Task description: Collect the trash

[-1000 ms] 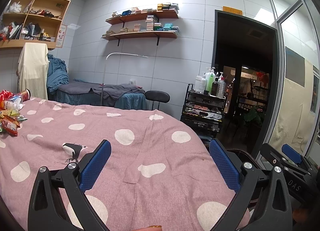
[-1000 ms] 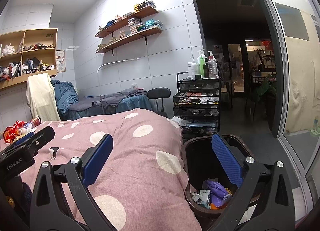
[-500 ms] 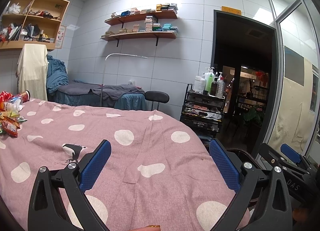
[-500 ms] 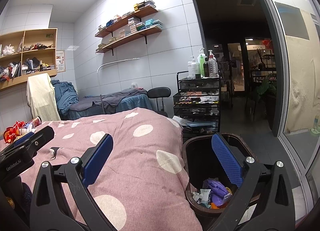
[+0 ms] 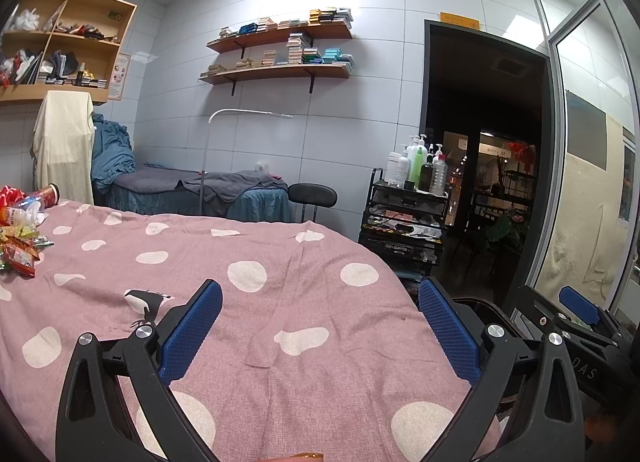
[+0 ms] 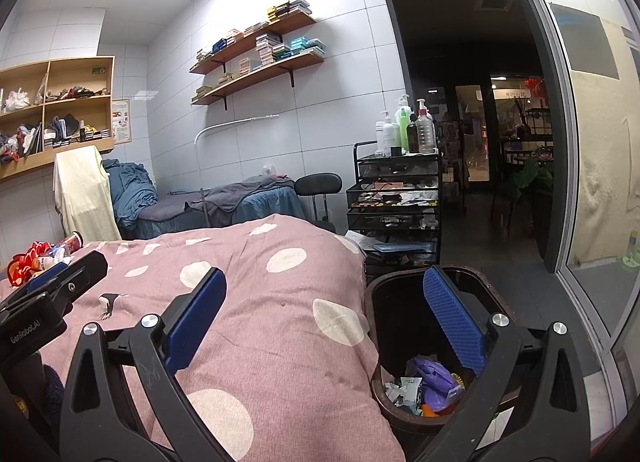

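Right wrist view shows the right claw [image 6: 324, 314] spread wide and empty above the dark round plastic trash bin [image 6: 496, 302] standing just off the bed's near right corner, wrappers already inside. The left claw [image 5: 320, 328], equally wide and empty, hangs over the pink polka-dot bedspread [image 5: 280, 262]; I judge a fresh pickup comes next, calling for a reach to the red snack wrappers and bottles [image 5: 20, 238] at the bed's far left edge. "GenRobot.AI" is printed on the left claw's body.
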The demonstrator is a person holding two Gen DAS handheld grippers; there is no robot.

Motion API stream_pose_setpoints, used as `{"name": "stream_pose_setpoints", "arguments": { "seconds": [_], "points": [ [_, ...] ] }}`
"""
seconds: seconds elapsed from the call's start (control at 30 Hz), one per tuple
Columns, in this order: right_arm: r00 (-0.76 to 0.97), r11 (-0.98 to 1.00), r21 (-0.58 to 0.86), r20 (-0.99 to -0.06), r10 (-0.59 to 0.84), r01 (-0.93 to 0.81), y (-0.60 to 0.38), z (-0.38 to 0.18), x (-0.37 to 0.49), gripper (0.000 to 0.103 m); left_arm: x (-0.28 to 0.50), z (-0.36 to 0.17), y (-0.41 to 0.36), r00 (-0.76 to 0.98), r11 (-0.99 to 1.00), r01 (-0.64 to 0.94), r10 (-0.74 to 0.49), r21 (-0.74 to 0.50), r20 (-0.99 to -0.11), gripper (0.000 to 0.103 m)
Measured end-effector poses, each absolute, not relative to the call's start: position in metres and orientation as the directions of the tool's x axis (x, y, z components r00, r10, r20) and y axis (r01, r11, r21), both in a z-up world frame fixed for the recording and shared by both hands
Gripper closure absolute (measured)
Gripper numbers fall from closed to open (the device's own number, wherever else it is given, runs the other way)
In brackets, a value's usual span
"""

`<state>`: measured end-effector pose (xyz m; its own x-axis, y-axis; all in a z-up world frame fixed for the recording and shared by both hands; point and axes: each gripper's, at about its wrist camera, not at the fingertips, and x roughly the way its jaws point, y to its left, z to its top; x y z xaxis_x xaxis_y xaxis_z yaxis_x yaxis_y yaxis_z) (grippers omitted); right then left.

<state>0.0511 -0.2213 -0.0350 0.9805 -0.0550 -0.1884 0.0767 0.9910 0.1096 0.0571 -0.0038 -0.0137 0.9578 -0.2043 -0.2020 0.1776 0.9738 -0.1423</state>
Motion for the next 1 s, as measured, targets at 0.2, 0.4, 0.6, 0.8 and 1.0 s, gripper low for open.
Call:
{"name": "stream_pose_setpoints", "arguments": {
  "seconds": [0.2, 0.4, 0.6, 0.8, 1.0],
  "points": [
    [0.980, 0.991, 0.110, -0.190, -0.055, 0.076, -0.2209, -0.0361, 0.0509, 0.006, 0.0567, -0.0140, -0.0046, 0.958, 0.974, 0.179, -0.205, -0.140, -0.203, 0.005],
    [0.980, 0.991, 0.111, -0.191, -0.055, 0.077, -0.2209, -0.0358, 0.0509, 0.006, 0.0561, -0.0138, -0.0056, 0.957, 0.973, 0.181, -0.207, -0.142, -0.204, 0.005],
    [0.980, 0.991, 0.111, -0.191, -0.055, 0.077, -0.2211, -0.0354, 0.0508, 0.006, 0.0560, -0.0133, -0.0062, 0.956, 0.973, 0.182, -0.208, -0.140, -0.205, 0.005],
    [0.980, 0.991, 0.112, -0.190, -0.055, 0.077, -0.2206, -0.0364, 0.0508, 0.006, 0.0560, -0.0129, -0.0061, 0.956, 0.973, 0.183, -0.209, -0.139, -0.206, 0.005],
    [0.980, 0.991, 0.112, -0.191, -0.055, 0.078, -0.2204, -0.0359, 0.0507, 0.006, 0.0561, -0.0130, -0.0060, 0.955, 0.973, 0.183, -0.209, -0.140, -0.208, 0.005]
  ]
}}
